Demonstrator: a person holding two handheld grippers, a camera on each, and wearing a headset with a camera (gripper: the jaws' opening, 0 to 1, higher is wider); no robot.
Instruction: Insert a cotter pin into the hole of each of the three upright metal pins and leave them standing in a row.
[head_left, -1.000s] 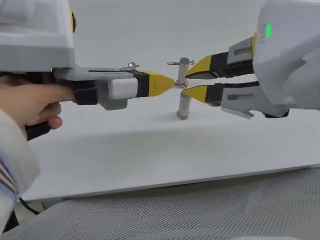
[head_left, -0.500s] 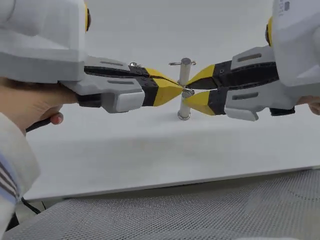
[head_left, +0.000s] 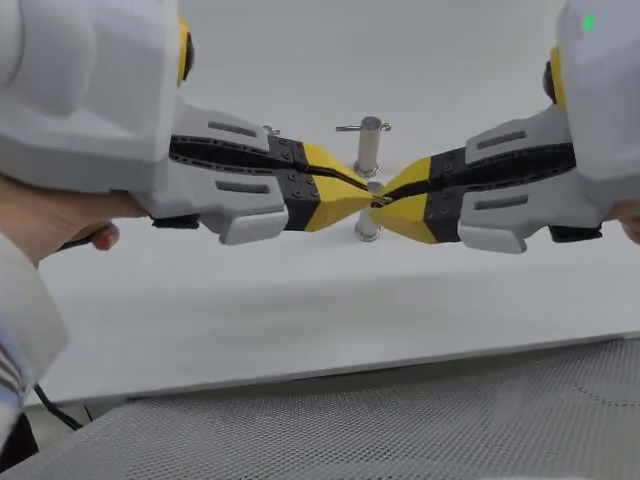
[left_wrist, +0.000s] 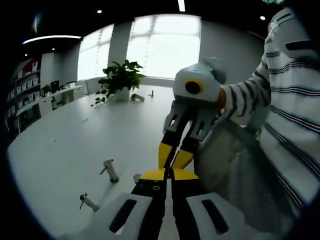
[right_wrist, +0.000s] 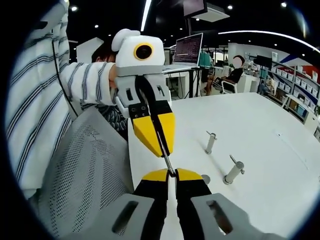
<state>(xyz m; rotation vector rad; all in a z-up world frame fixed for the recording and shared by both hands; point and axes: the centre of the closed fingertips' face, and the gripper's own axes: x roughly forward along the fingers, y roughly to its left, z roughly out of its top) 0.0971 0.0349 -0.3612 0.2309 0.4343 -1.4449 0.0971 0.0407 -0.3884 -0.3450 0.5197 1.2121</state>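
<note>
We list a white table (head_left: 300, 300), then left gripper (head_left: 368, 197) and right gripper (head_left: 388, 201), each with jaws pressed together, tips meeting at frame centre on a small metal piece (head_left: 378, 200). Just above stands an upright metal pin (head_left: 369, 148), cotter pin (head_left: 352, 127) through its top.

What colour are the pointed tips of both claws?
Yellow, on the left claw and right claw; clearest in the head view.

I count three metal pins: the left pin (right_wrist: 210, 142), the far pin (right_wrist: 234, 171) and the near pin (right_wrist: 205, 178). Cotter pins come to three: two (right_wrist: 212, 134) (head_left: 350, 127) through pins, one cotter pin (right_wrist: 169, 163) at my tips. My grippers are two, left gripper (head_left: 369, 194) and right gripper (head_left: 386, 200); one potted plant (left_wrist: 119, 80) stands far off
</note>
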